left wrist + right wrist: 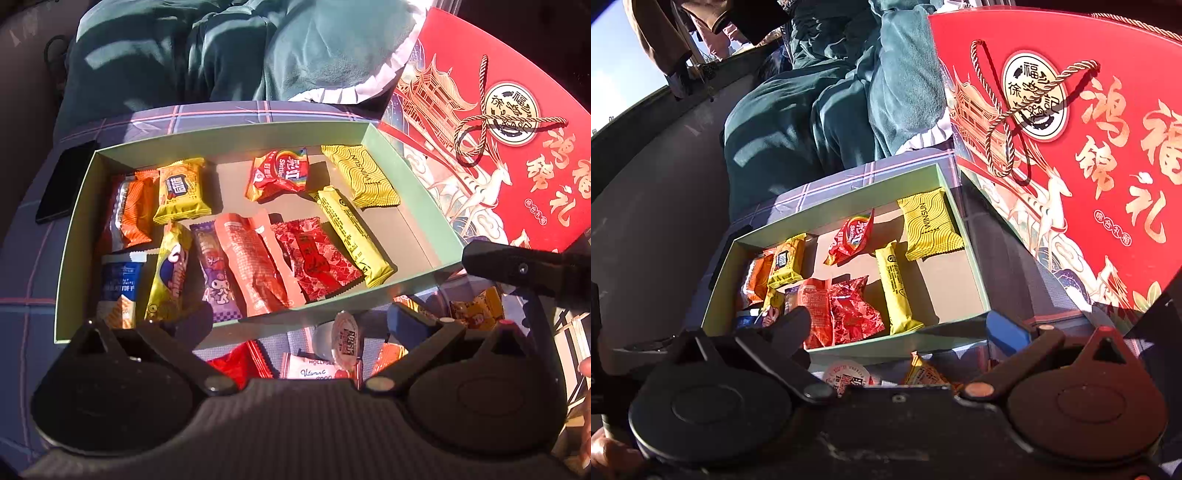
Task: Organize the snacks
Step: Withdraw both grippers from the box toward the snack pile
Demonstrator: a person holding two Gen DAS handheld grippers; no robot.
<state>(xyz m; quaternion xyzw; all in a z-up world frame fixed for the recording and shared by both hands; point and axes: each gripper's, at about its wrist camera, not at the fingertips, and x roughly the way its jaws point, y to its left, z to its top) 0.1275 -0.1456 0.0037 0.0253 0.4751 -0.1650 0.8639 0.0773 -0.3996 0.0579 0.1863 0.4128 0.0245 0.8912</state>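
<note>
Red gift box [517, 155] stands against the right end of the green tray [413, 188]; a phone [62, 184] lies just off its left wall. Tray floor is bare between the Skittles packet [279, 173] and the right wall. Left gripper [295, 321] and right gripper [897, 328] stand wide apart, empty, at the near wall; loose snacks [343, 343] lie beneath them.

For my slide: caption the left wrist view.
Open left gripper above a green box of snack packets.
</note>
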